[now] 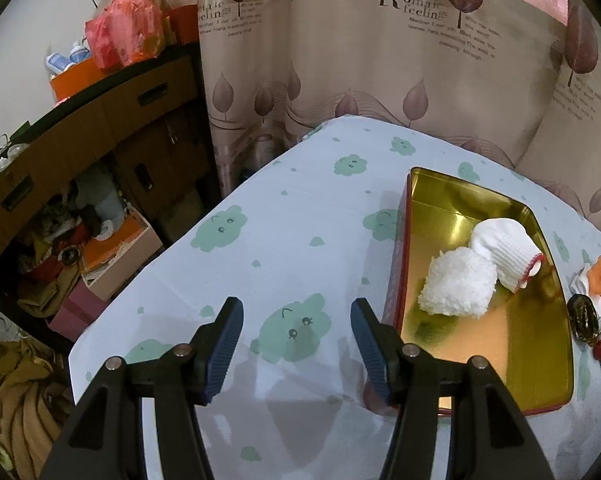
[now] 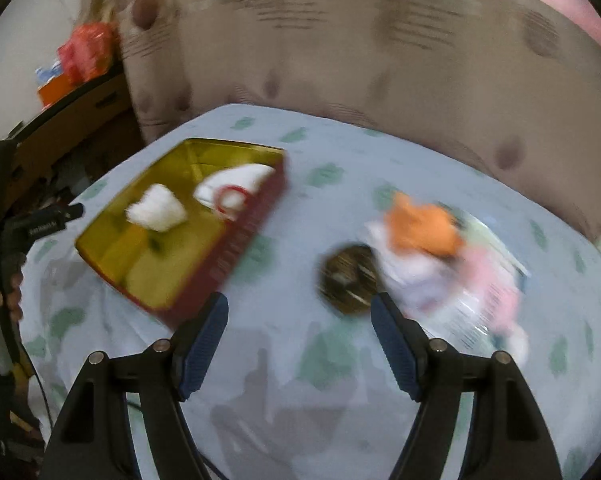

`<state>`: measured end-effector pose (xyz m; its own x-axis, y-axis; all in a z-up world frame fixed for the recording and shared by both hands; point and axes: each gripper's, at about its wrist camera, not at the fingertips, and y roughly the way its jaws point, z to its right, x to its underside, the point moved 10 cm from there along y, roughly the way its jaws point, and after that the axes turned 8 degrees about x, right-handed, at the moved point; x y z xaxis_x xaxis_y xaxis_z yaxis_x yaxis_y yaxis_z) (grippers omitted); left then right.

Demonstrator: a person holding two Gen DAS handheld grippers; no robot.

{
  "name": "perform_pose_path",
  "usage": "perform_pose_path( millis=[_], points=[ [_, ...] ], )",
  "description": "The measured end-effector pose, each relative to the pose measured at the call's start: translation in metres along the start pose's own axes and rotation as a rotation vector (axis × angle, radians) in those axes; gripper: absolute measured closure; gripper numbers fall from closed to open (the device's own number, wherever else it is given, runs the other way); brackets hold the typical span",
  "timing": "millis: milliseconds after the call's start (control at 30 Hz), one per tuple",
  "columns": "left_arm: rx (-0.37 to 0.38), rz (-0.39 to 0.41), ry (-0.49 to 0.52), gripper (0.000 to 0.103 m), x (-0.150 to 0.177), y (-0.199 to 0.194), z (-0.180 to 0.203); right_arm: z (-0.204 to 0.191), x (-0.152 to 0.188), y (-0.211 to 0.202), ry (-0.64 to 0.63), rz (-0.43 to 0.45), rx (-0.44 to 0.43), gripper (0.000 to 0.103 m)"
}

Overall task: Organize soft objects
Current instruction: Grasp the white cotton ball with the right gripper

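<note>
At the far left of the left wrist view a brown cabinet (image 1: pixel 100 120) stands beside the table, with a red plastic bag (image 1: pixel 124 32) on top and cluttered boxes at its foot. The table is covered by a pale cloth printed with green cloud faces (image 1: pixel 228 224), and the left gripper (image 1: pixel 296 312) hangs over a bare stretch of it with its two fingers spread wide and nothing between them. Just to its right lies a shallow tin (image 1: pixel 540 360), gold inside and red outside, and in it rest a fluffy white roll (image 1: pixel 456 284) and, touching it on the far side, a ribbed white sock with a red cuff (image 1: pixel 504 252). Farther right, outside the tin, the pile of soft things (image 1: pixel 598 280) shows at the edge of view. In the blurred right wrist view the tin (image 2: pixel 236 248) sits to the left, and the right gripper (image 2: pixel 300 308) is held above the cloth with its fingers apart and empty. A dark round piece (image 2: pixel 348 280) lies just ahead of its right finger, touching the heap topped by an orange item (image 2: pixel 420 228), with white and pink fabric beneath.
</note>
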<state>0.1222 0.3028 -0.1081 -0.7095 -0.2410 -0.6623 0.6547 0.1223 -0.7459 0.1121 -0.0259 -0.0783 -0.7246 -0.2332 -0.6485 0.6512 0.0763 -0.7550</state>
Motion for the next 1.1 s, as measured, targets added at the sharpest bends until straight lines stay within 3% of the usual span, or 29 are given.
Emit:
perform_pose_path(
  millis=[200, 333, 400, 500, 767, 1000, 1100],
  points=[
    [-0.007, 0.008, 0.032, 0.046, 0.001, -0.001, 0.005, 0.097, 0.043, -0.014, 0.141, -0.018, 0.131, 0.033],
    [-0.009, 0.013, 0.063, 0.046, 0.002, -0.001, 0.012, 0.150, 0.067, -0.004, 0.222, -0.064, 0.197, 0.049],
    [-0.010, 0.022, 0.075, 0.046, 0.002, -0.002, 0.015, 0.170, 0.075, 0.005, 0.253, -0.081, 0.209, 0.052],
    [-0.004, 0.033, 0.092, 0.046, 0.002, -0.002, 0.020, 0.186, 0.078, 0.019, 0.278, -0.100, 0.227, 0.058],
    [-0.010, 0.081, 0.174, 0.046, 0.001, -0.007, 0.035, 0.191, 0.072, 0.055, 0.267, -0.122, 0.208, 0.058],
    [0.053, 0.070, 0.249, 0.046, 0.006, -0.015, 0.072, 0.195, 0.064, 0.072, 0.274, -0.112, 0.181, 0.059],
    [0.075, 0.068, 0.288, 0.046, 0.008, -0.020, 0.093, 0.199, 0.061, 0.078, 0.280, -0.103, 0.173, 0.065]
  ],
)
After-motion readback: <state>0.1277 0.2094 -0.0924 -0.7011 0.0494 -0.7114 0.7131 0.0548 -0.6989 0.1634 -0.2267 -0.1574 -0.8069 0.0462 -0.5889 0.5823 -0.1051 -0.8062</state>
